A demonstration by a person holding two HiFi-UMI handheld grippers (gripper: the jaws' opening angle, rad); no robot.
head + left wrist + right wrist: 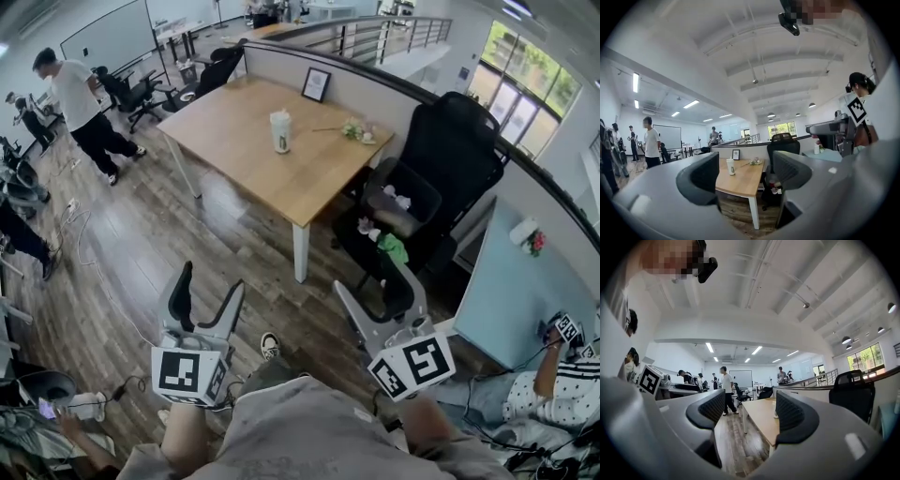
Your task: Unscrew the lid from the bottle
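Note:
The bottle (280, 131), white with a dark label and a lid on top, stands upright on the wooden table (234, 141) several steps ahead of me. Both grippers are held low near my body, far from it. My left gripper (208, 286) is open with nothing between its fingers. My right gripper (375, 286) is open and empty too. In the left gripper view the bottle (731, 166) shows small between the spread jaws of the left gripper (747, 176). In the right gripper view the bottle (775, 410) peeks out beside the right jaw of the right gripper (745, 411).
A picture frame (316, 83) and a small bunch of flowers (358, 131) also sit on the table. A black office chair (441, 169) stands at its right end. A teal desk (511, 281) is at my right, with a seated person (553, 384). Another person (80, 103) walks at far left.

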